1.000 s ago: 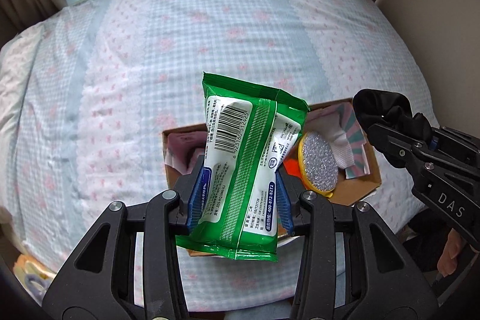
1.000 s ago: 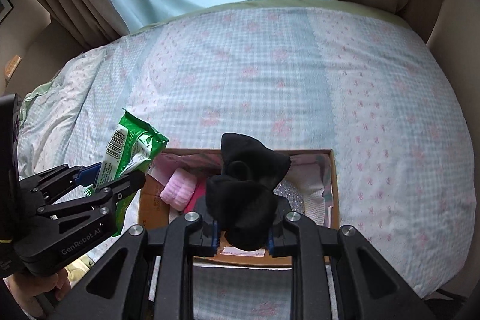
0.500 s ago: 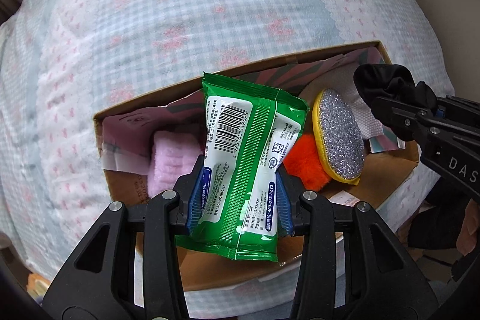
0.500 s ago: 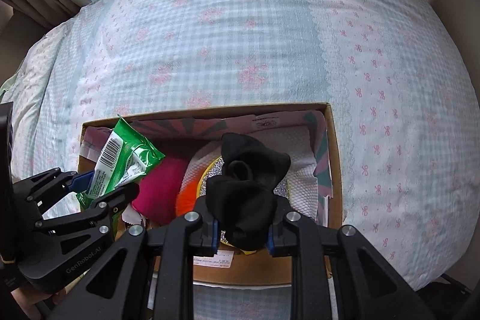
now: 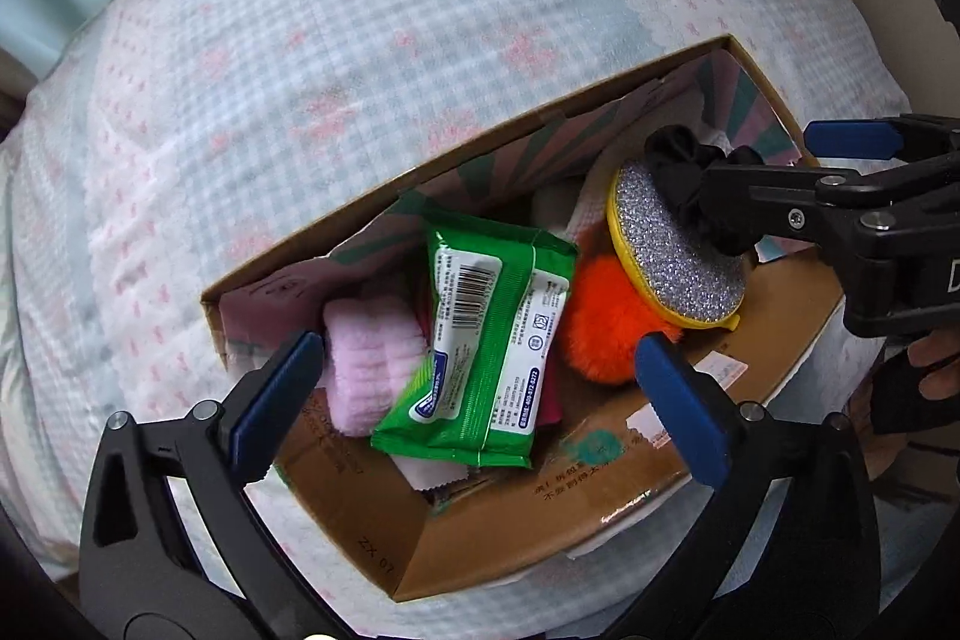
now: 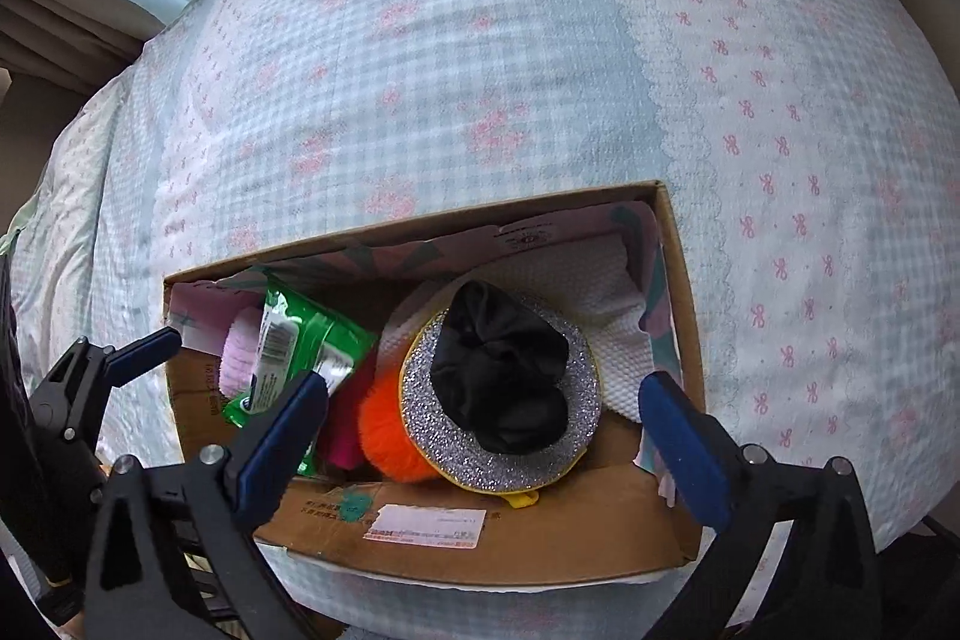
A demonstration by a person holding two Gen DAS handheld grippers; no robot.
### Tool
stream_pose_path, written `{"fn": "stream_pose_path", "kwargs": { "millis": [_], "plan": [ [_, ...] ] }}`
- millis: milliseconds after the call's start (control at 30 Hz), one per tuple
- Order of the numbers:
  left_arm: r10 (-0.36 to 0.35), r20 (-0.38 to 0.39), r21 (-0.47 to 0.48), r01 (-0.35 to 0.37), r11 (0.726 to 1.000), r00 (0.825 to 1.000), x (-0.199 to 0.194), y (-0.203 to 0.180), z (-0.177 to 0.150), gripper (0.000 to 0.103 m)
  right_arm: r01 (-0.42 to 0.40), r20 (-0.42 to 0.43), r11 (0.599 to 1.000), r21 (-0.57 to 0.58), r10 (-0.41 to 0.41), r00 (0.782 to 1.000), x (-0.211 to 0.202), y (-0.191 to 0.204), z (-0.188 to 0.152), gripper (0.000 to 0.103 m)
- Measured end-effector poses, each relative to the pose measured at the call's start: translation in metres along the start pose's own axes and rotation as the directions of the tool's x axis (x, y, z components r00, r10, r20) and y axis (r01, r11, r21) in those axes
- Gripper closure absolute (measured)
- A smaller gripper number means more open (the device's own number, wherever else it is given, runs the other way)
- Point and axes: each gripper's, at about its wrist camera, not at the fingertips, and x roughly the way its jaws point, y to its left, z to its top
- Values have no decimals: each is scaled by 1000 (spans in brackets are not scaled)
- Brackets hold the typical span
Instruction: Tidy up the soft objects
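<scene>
Both hand-held grippers, left (image 5: pixel 474 382) and right (image 6: pixel 480 418), had just opened wide above the cardboard box (image 6: pixel 420 532), releasing wet wipes (image 5: pixel 486 334) and black sock (image 6: pixel 504 376); lifting straight up seemed wisest.

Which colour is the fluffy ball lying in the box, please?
Bright orange. The fluffy ball shows best in the left wrist view, beside the green pack.

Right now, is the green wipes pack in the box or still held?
In the box: green wipes pack lies inside cardboard box, left claw open around it.
</scene>
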Motion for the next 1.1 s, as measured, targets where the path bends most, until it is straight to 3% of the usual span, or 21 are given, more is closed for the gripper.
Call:
{"fn": "stream_pose_path", "kwargs": {
  "millis": [200,467,633,733,800,967,1100],
  "plan": [
    [-23,2,8,23,1000,1000,-2,-1,-1,0,56,9,998,26,-56,998,-6,-3,-6,0],
    [6,22,-15,-6,1000,1000,-22,-9,-3,0,16,35,999,49,-18,999,-22,-8,-12,0],
    [57,54,-94,-52,994,997,-58,-19,-5,0,-32,51,999,19,31,998,-42,-11,-13,0],
    [115,64,-176,-102,979,991,-92,-28,-2,0,-48,85,999,-15,49,995,-74,-15,-14,0],
    [126,108,-235,-98,967,986,-123,-35,-1,0,-41,113,998,-44,46,992,-103,-20,-13,0],
    [181,221,-338,-99,936,958,-203,-62,6,0,-5,215,992,-123,31,976,-189,-35,-16,0],
    [234,342,-406,-82,910,910,-269,-87,6,0,60,337,982,-177,3,941,-261,-49,-21,0]
  ]
}}
